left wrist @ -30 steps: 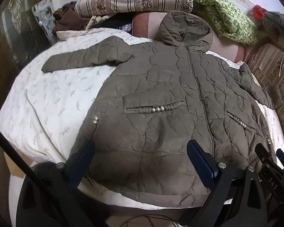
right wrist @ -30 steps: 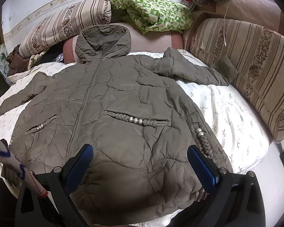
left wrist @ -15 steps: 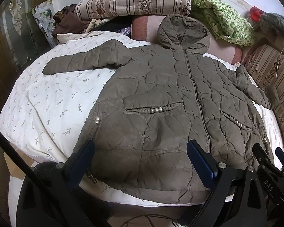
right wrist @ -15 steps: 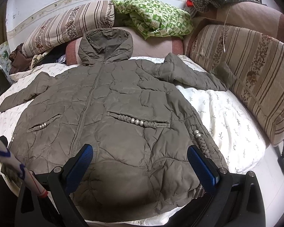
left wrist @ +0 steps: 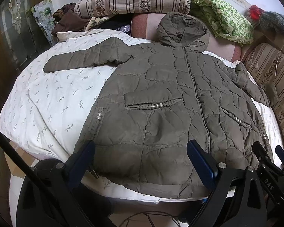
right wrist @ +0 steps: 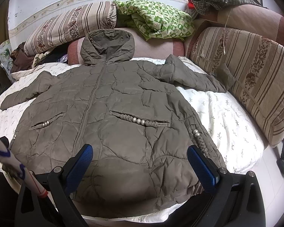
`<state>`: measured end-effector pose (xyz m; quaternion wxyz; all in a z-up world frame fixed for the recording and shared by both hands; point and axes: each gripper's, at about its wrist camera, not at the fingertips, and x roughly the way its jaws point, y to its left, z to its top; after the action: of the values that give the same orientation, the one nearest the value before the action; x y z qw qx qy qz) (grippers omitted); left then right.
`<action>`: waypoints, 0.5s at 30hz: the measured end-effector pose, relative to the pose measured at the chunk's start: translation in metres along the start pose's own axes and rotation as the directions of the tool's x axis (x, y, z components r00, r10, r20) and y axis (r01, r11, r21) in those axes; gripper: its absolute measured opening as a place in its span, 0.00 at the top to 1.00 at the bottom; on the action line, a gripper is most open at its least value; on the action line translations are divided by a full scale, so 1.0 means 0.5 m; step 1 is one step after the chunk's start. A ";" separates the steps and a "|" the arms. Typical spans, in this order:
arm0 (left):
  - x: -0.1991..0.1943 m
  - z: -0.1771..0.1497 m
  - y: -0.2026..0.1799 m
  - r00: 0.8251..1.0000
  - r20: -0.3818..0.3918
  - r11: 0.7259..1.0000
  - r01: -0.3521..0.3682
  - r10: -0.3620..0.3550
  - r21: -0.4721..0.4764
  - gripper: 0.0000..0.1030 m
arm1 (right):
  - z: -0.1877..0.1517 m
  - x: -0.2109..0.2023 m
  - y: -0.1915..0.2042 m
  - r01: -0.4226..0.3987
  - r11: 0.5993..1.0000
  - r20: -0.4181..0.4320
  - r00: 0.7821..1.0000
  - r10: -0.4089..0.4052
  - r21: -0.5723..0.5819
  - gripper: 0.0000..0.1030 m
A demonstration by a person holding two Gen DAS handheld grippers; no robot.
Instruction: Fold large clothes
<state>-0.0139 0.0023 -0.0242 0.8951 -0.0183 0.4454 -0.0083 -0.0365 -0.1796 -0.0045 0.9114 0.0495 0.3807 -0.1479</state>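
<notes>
White leaf-print bedding (left wrist: pixel 47 102) carries the olive hooded jacket (left wrist: pixel 161 102), spread flat and zipped, unfolded.

Left gripper (left wrist: pixel 140 162) and right gripper (right wrist: pixel 140 162) hover above the hem, fingers apart and empty; best start with a sleeve (left wrist: pixel 85 60) (slippery, puffy fabric), pinching deep.

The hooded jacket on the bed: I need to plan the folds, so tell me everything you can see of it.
The hooded jacket is olive-brown, quilted and puffy, lying front up and zipped shut on the white leaf-print bedspread. Both sleeves are spread outward; one cuff rests against a striped cushion. The hood lies on a pink bolster. Braided pocket trims carry pearl-like beads. Its hem is at the bed's near edge. Both tongs are open, holding nothing.
</notes>
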 end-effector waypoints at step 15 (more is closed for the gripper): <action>-0.008 -0.002 -0.003 0.996 0.063 0.998 -0.063 0.061 0.029 0.06 | -0.009 -0.005 -0.007 0.004 1.000 -0.005 1.000 -0.004 0.012 0.01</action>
<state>-0.0173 0.0007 -0.0214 0.9085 0.0093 0.4175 0.0132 -0.0424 -0.1816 -0.0057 0.9098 0.0546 0.3823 -0.1521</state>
